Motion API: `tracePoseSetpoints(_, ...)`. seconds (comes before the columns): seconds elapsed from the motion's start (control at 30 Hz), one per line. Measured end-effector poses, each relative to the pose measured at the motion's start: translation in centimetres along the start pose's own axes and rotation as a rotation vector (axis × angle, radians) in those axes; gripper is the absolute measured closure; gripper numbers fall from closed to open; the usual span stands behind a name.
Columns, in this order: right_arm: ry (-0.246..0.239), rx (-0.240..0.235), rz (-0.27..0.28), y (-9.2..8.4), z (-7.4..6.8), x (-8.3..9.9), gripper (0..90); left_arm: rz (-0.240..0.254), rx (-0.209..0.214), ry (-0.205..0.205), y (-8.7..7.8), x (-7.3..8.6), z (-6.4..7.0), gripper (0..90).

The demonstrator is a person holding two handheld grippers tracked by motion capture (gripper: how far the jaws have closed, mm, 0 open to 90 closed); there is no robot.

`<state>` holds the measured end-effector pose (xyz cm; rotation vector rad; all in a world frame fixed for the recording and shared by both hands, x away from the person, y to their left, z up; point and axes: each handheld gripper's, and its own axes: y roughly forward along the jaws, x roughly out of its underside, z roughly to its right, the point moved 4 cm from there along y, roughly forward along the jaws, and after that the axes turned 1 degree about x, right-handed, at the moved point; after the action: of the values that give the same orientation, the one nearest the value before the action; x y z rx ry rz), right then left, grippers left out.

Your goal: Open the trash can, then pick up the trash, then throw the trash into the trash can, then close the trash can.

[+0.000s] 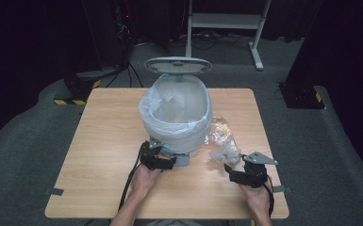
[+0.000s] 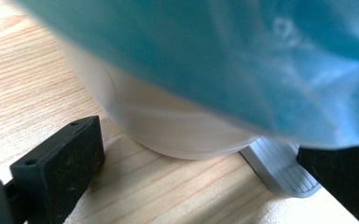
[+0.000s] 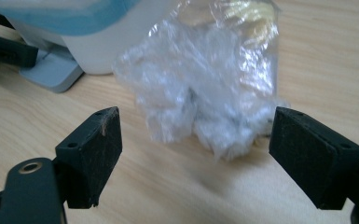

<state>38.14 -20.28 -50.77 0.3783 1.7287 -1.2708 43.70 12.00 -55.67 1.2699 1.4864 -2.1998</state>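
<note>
A white pedal bin (image 1: 177,117) stands mid-table with its lid (image 1: 177,65) raised and a pale blue liner bag (image 1: 146,108) folded over the rim. My left gripper (image 1: 162,160) is at the bin's front base, open. In the left gripper view (image 2: 200,154) the jaws straddle the bin's base (image 2: 177,135), and the right jaw lies over the grey pedal (image 2: 279,170). A crumpled clear plastic wrapper (image 1: 220,141) lies right of the bin. My right gripper (image 1: 231,168) stands open just short of the wrapper (image 3: 205,102), its jaws (image 3: 200,128) wide on either side.
The wooden table (image 1: 108,141) has bare room left of the bin and along its front edge. The pedal (image 3: 51,72) and the bin's wall (image 3: 98,51) sit left of the wrapper. A white desk frame (image 1: 226,21) stands on the floor behind.
</note>
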Motion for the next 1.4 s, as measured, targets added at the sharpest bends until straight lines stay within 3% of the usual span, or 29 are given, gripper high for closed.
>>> tracePoseSetpoints(0.03, 0.0, 0.0, 0.0, 0.0, 0.0, 0.0, 17.2, -0.031, 0.0, 0.031, -0.2, 0.1, -0.2, 0.6)
tracePoseSetpoints(0.17, -0.018, 0.003, 0.007, 0.6, -0.2, -1.1, 18.8, -0.033, -0.002, 0.032, -0.2, 0.1, -0.2, 0.6)
tracePoseSetpoints(0.3, -0.019, 0.004, -0.023, 1.7, -0.2, -1.5, 21.2, -0.032, -0.002, 0.031, -0.2, 0.1, -0.2, 0.6)
tracePoseSetpoints(0.43, -0.042, 0.018, -0.048, 2.9, 0.0, -1.6, 28.4, -0.031, -0.002, 0.03, -0.2, 0.1, -0.2, 0.6)
tracePoseSetpoints(0.47, -0.039, 0.024, -0.065, 3.4, 0.2, -1.5, 31.0, -0.006, 0.0, 0.005, 0.0, 0.0, 0.0, 0.6)
tracePoseSetpoints(0.5, -0.039, 0.024, -0.065, 3.4, 0.2, -1.5, 31.0, -0.006, 0.0, 0.005, 0.0, 0.0, 0.0, 0.6)
tracePoseSetpoints(0.53, -0.032, 0.021, -0.08, 3.8, 0.4, -1.4, 34.5, -0.032, -0.001, 0.03, -0.2, 0.1, -0.2, 0.6)
tracePoseSetpoints(0.77, -0.009, 0.0, -0.098, 4.4, 0.8, -0.9, 49.9, -0.031, -0.002, 0.03, -0.2, 0.1, -0.2, 0.6)
tracePoseSetpoints(0.9, 0.002, -0.011, -0.11, 4.4, 1.1, -0.6, 71.7, -0.032, -0.002, 0.029, -0.2, 0.1, -0.2, 0.6)
tracePoseSetpoints(1.03, -0.003, -0.021, -0.113, 4.2, 1.0, -0.5, 81.7, -0.031, -0.002, 0.029, -0.2, 0.1, -0.2, 0.6)
tracePoseSetpoints(1.17, -0.018, -0.04, -0.091, 3.7, 0.7, -0.6, 86.1, -0.031, -0.002, 0.028, -0.2, 0.1, -0.2, 0.6)
tracePoseSetpoints(1.4, 0.0, -0.084, -0.041, 2.1, 0.4, -1.4, 87.1, -0.032, -0.001, 0.028, -0.2, 0.1, -0.2, 0.6)
